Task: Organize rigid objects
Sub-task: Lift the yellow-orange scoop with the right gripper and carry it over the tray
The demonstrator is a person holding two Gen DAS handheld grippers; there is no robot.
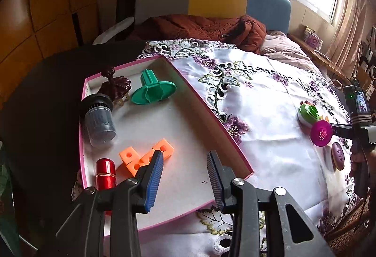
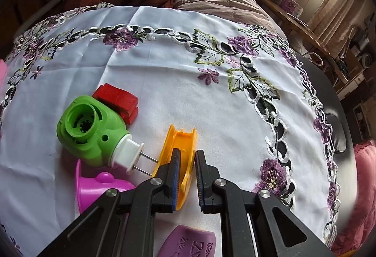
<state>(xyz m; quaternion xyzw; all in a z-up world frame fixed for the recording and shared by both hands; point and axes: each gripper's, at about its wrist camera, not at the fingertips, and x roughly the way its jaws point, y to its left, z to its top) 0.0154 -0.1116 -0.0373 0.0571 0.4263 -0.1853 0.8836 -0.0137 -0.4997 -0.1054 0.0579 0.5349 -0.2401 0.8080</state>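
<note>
Right gripper (image 2: 188, 167) clamped the yellow holder's (image 2: 181, 139) wall, green plug (image 2: 94, 132) at 9 o'clock; left gripper (image 1: 185, 174) jaws apart, empty, above the pink-rimmed tray (image 1: 218, 130).

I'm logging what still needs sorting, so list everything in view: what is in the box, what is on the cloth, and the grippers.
box: 1, pink-edged, left on cloth
green stand: 1, in box, far end
brown ornament: 1, in box, far corner
grey cylinder: 1, in box
orange blocks: 1 cluster, in box
red tube: 1, in box, near corner
green plug-in: 1, on cloth
red block: 1, behind plug-in
pink funnel: 1, on cloth
purple oval: 1, on cloth
yellow clip: 1, in right gripper
left gripper: open, over box
right gripper: shut on clip
</note>
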